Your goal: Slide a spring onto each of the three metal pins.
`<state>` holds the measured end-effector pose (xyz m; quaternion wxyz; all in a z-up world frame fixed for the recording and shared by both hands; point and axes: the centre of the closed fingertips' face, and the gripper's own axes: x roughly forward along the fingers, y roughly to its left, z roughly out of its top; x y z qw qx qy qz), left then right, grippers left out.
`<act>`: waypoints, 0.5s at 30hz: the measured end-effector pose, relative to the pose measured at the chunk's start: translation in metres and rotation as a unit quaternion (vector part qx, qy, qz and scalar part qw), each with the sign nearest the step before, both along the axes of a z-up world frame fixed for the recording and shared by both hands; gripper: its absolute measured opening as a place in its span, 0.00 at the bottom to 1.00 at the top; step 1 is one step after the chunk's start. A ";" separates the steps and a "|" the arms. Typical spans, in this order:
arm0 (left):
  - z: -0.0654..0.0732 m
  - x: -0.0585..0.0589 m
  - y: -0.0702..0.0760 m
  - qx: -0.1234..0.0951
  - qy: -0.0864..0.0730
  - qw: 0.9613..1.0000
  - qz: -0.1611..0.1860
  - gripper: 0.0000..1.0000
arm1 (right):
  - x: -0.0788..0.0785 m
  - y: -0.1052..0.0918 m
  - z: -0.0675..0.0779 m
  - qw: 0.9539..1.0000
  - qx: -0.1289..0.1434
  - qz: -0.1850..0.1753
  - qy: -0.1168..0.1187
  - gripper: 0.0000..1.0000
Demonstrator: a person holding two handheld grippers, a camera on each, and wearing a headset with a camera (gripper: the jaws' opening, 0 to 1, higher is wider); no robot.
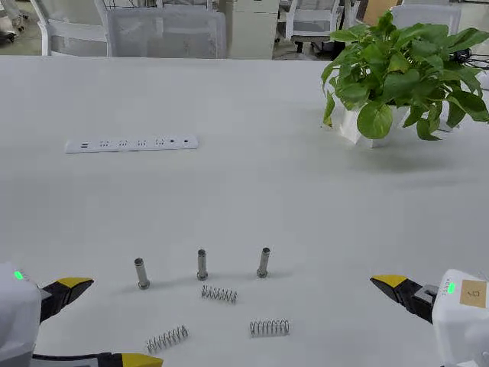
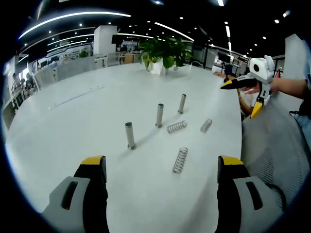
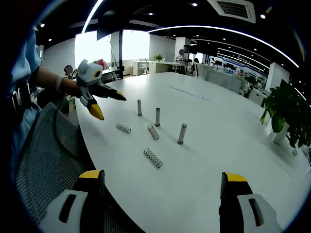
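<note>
Three metal pins stand upright in a row on the white table: the left pin (image 1: 141, 273), the middle pin (image 1: 202, 264) and the right pin (image 1: 263, 262). All three are bare. In front of them lie three loose springs: one (image 1: 219, 293) just before the middle pin, one (image 1: 167, 339) at the near left and one (image 1: 270, 327) at the near right. My left gripper (image 1: 107, 321) hovers open at the bottom left, short of the pins, and holds nothing. At the bottom right my right gripper (image 3: 163, 175) is open and empty, its yellow fingertip (image 1: 388, 281) pointing inward.
A white power strip (image 1: 131, 144) lies at the far left of the table (image 1: 252, 191). A potted green plant (image 1: 397, 69) stands at the far right. Mesh chairs (image 1: 164, 30) line the far edge. The table's near edge runs just below the grippers.
</note>
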<state>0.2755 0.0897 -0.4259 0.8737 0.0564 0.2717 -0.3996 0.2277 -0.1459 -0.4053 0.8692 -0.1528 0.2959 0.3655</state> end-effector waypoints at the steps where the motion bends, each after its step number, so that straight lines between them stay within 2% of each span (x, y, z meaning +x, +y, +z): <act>1: -0.001 -0.002 0.001 -0.002 0.001 1.000 0.003 0.93 | 0.001 0.001 0.000 1.000 -0.001 0.002 0.001 0.99; 5: -0.007 -0.008 0.003 -0.005 0.003 1.000 0.006 0.89 | 0.002 0.004 0.001 1.000 -0.003 0.008 0.002 0.99; 8: -0.009 -0.013 0.002 -0.007 0.004 1.000 0.000 0.81 | 0.002 0.004 0.000 1.000 -0.005 0.011 0.003 0.99; 10: -0.011 -0.015 0.002 -0.007 0.004 1.000 -0.001 0.79 | 0.002 0.005 0.000 1.000 -0.007 0.012 0.004 0.99; 15: -0.014 -0.019 -0.001 -0.019 -0.001 1.000 -0.002 0.65 | 0.001 0.005 -0.001 1.000 -0.008 0.013 0.006 0.99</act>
